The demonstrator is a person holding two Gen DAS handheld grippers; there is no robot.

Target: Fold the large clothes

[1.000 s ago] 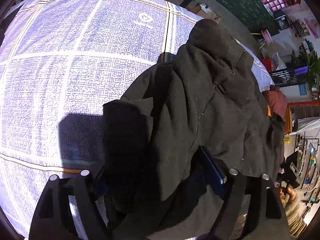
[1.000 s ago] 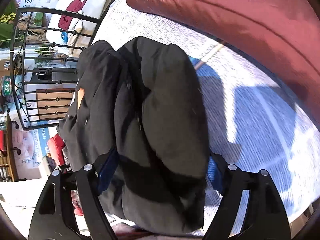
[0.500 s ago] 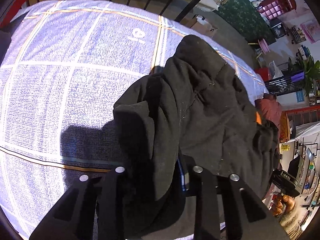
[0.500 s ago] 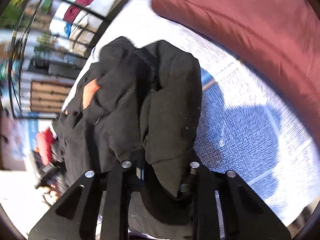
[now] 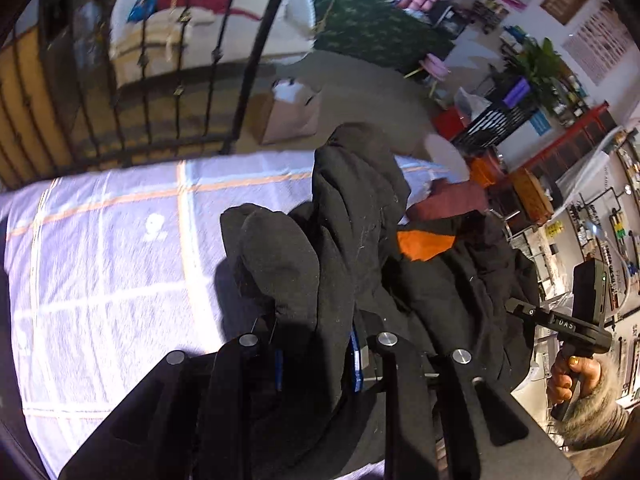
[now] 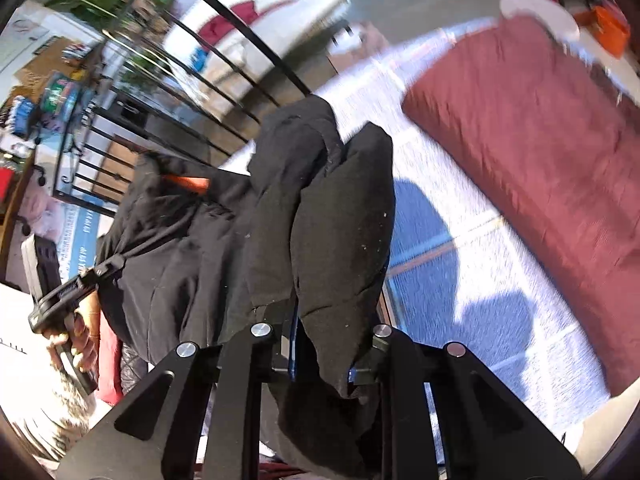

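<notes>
The lilac checked bedsheet with orange lines (image 5: 120,240) is dropping away beneath both cameras, next to a long dark-red cushion (image 6: 540,152). The bulky black padded jacket with an orange patch (image 5: 360,220) is now hanging bunched between the two tools, mostly off the bed. The left gripper (image 5: 316,360) and right gripper (image 6: 320,348) have just been closing, and each is clamping a thick fold of it. The lift probably readies it for spreading flat.

The garment (image 5: 352,216) is black with an orange patch (image 5: 424,243) at three o'clock. The bedsheet (image 5: 100,264) is lavender, checked white and orange; the cushion (image 6: 532,152) is maroon.
</notes>
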